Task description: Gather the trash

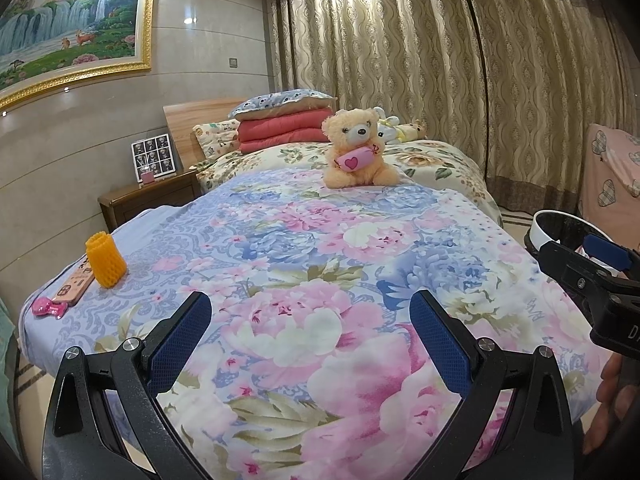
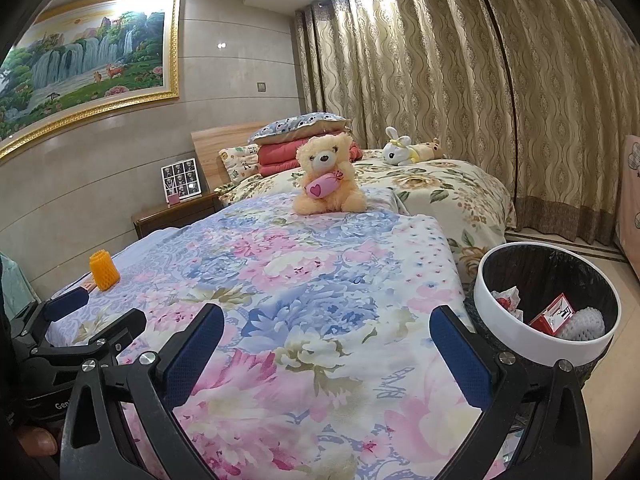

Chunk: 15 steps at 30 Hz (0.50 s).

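An orange foam net sleeve (image 1: 106,259) stands upright on the bed's left edge; it also shows in the right wrist view (image 2: 104,270). A round white-rimmed bin (image 2: 546,350) with a dark liner stands on the floor right of the bed, holding crumpled paper (image 2: 505,298), a red box (image 2: 554,315) and a white foam net (image 2: 585,323). My left gripper (image 1: 310,312) is open and empty over the floral bedspread. My right gripper (image 2: 326,326) is open and empty over the bed, left of the bin.
A phone in a case (image 1: 74,282) and a pink hair clip (image 1: 48,308) lie beside the orange sleeve. A teddy bear (image 1: 358,150) sits mid-bed, with pillows (image 1: 284,120) and small plush toys (image 2: 408,148) behind. A nightstand (image 1: 150,198) stands at the left, curtains (image 1: 460,80) at the back.
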{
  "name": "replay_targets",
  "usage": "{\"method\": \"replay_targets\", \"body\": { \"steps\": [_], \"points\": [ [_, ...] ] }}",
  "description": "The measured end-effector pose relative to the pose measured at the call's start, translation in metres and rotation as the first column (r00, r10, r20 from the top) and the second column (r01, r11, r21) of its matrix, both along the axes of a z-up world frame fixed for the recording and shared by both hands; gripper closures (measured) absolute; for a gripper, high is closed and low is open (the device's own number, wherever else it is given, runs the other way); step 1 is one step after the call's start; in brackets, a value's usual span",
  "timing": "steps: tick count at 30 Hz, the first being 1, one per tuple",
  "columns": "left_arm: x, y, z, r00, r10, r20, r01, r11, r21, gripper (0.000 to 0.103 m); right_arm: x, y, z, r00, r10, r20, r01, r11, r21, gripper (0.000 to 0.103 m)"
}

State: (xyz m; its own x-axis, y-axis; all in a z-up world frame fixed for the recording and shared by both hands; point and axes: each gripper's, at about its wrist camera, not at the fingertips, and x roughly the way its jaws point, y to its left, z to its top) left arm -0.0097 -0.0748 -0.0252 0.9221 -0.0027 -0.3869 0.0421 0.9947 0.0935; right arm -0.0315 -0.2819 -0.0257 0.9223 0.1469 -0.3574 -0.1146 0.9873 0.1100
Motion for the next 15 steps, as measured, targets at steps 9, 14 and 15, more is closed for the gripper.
{"method": "replay_targets", "body": {
  "steps": [9, 14, 15],
  "points": [
    [-0.0002, -0.0003, -0.0002, 1.0, 0.0, -0.001, 0.0, 1.0, 0.0, 0.001, 0.0002, 0.0002, 0.0004, 1.0, 0.0, -0.001, 0.0, 1.0, -0.002, 0.0],
    [0.0006, -0.0001, -0.0003, 1.0, -0.003, -0.004, 0.003, 1.0, -0.001, 0.001, -0.0001, 0.001, -0.0002, 1.0, 0.002, -0.002, -0.002, 1.0, -0.002, 0.0],
    [0.0004, -0.0008, -0.0007, 1.0, -0.004, -0.005, 0.004, 1.0, -0.001, 0.001, -0.0004, 0.0005, -0.0004, 1.0, 0.002, -0.003, -0.002, 1.0, -0.002, 0.0]
  ]
}}
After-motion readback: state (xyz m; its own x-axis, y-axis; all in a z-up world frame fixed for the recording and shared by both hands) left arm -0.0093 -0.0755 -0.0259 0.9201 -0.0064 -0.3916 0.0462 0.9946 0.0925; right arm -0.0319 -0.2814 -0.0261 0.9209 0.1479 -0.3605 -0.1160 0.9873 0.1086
